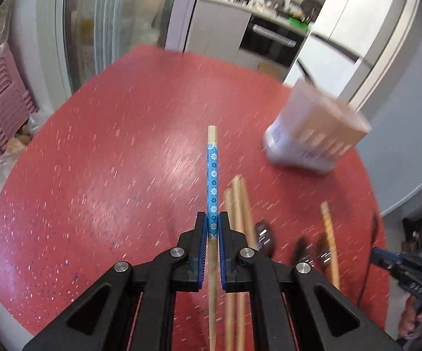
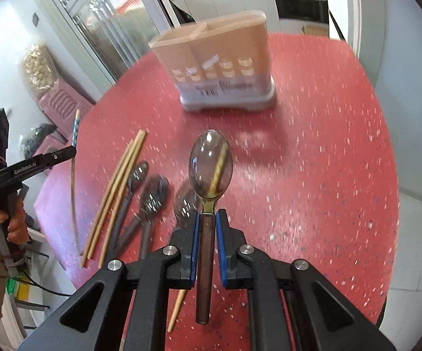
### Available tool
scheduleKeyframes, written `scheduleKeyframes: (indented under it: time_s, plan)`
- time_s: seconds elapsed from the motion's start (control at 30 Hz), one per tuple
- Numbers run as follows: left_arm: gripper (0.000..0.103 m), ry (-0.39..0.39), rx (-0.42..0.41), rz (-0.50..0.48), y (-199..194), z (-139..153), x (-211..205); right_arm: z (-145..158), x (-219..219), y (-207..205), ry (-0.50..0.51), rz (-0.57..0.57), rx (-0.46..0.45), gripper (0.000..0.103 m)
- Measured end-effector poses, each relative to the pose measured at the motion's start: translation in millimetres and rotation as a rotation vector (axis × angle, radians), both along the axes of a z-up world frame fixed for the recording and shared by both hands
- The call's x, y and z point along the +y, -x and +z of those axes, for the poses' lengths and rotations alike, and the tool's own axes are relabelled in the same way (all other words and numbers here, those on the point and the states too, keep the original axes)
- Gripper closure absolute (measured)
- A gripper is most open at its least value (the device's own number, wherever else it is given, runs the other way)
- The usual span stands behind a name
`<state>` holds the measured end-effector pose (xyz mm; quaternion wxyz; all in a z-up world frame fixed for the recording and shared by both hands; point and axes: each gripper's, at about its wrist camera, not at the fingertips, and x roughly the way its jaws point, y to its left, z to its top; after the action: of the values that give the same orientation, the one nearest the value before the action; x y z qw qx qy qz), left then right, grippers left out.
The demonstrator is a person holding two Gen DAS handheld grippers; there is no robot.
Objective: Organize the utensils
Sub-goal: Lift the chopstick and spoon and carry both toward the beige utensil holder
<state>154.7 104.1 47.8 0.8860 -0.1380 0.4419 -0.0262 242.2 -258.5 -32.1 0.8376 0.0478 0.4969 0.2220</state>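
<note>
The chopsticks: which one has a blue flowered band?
The chopstick clamped in the left gripper. It alone has a blue band with white flowers; the other chopsticks lying on the table are plain wood.

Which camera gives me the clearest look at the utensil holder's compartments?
The right wrist view: the utensil holder faces it nearly head-on, its open top and dividers visible, though slightly blurred. In the left wrist view it sits far right, tilted by the lens and badly motion-smeared.

Blue-floral chopstick (image 1: 212, 175) lifted, brown clear spoon (image 2: 210, 169) lifted, caddy (image 2: 219, 67) upright on table
</note>
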Motion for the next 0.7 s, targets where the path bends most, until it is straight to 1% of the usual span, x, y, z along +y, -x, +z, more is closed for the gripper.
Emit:
scheduleKeyframes:
  time_s: [0.03,0.2,0.33,0.4,0.47,0.63,0.7]
  plan:
    - [0.067,0.004,-0.025,-0.003,7.7,8.6,0.6,4.7,0.8,-0.9,-0.006,0.002,-0.010,0.091]
    - [0.067,0.024,-0.118,-0.026,6.5,44.4,-6.1,25.1,4.9,-8.4,-0.029,-0.002,-0.051,0.091]
    - [0.067,0.039,-0.165,-0.039,-1.0,65.1,-9.2,39.0,6.9,-13.8,-0.044,-0.007,-0.077,0.091]
    - [0.067,0.038,-0.185,-0.045,-3.7,68.0,-18.9,43.0,7.2,-15.3,-0.047,-0.008,-0.090,0.091]
    - [0.067,0.044,-0.205,-0.053,-5.3,78.3,-20.9,49.9,8.3,-19.6,-0.052,-0.008,-0.106,0.091]
    - [0.067,0.054,-0.249,-0.081,-22.6,106.3,-29.7,68.8,9.7,-36.0,-0.067,-0.006,-0.136,0.091]
    - [0.067,0.056,-0.271,-0.091,-33.2,122.0,-33.0,78.0,9.7,-44.5,-0.068,-0.004,-0.152,0.091]
